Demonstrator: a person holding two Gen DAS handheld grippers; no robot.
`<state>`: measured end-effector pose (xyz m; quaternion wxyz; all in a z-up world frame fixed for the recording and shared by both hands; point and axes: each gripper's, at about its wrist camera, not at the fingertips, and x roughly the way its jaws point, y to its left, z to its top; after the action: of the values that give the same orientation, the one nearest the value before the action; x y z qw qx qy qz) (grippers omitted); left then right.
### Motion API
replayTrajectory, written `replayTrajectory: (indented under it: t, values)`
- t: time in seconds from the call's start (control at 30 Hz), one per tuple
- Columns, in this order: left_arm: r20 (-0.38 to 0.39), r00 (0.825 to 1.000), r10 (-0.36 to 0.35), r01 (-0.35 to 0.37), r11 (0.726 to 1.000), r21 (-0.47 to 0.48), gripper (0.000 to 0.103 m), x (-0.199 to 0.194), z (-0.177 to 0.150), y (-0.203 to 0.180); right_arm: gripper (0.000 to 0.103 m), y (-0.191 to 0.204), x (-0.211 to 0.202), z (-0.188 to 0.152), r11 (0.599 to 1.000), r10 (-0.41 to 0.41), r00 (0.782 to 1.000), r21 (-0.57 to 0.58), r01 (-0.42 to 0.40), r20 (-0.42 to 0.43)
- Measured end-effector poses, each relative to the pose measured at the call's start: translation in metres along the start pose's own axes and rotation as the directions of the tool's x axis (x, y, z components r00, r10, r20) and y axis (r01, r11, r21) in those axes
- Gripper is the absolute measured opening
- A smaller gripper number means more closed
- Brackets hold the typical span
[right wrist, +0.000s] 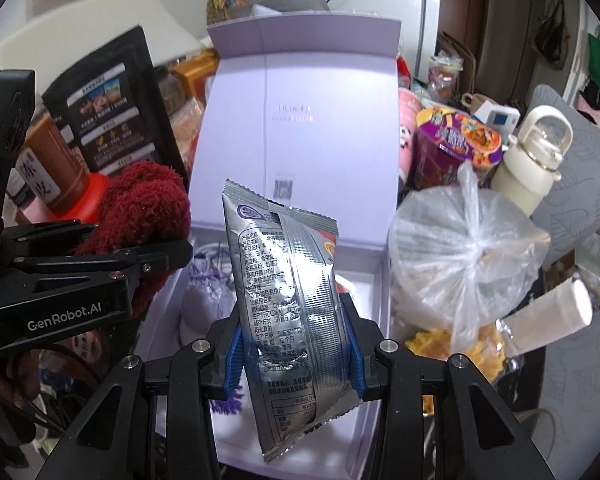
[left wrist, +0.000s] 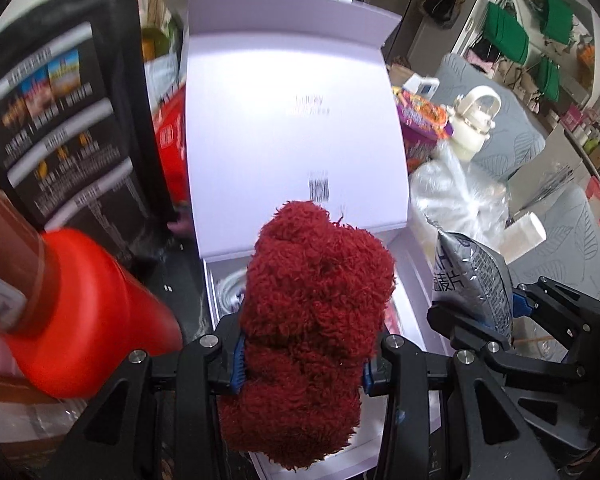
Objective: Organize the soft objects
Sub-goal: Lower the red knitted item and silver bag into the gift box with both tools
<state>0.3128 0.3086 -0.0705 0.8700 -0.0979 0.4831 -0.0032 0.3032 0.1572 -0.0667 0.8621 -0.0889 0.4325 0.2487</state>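
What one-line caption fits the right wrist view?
Right gripper clamps a silver snack packet above the open lavender box.

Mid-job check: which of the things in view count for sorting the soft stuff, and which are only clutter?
Job:
red fuzzy cloth in left tongs
silver snack packet in right tongs
open lilac box
lilac pouch in it

Clutter:
red-capped bottle
cream flask
tied plastic bag
noodle cup

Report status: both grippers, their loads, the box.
Left gripper shut on red fuzzy cloth. Right gripper shut on silver snack pouch. Both above open lilac box; lavender sachet already inside.
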Motion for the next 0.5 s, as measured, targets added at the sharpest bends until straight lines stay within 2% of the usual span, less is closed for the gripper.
replayTrajectory:
  t: [0.23, 0.37, 0.5]
  values:
    - [-0.073, 0.997, -0.001, 0.001, 1.0, 0.001, 0.04, 0.024, -0.02, 0.0, 0.041, -0.002, 0.022, -0.021, 1.0, -0.019, 0.998, 0.019, 0.02, -0.064]
    - [-0.09, 0.996, 0.007, -0.004, 1.0, 0.027, 0.04, 0.033, -0.028, -0.004, 0.041, -0.002, 0.033, -0.033, 0.998, -0.058, 0.994, 0.004, 0.059, -0.088]
    - [-0.098, 0.995, 0.022, -0.016, 0.998, 0.063, 0.04, 0.041, -0.037, -0.006, 0.041, 0.0, 0.043, -0.044, 0.998, -0.055, 0.991, 0.01, 0.057, -0.119]
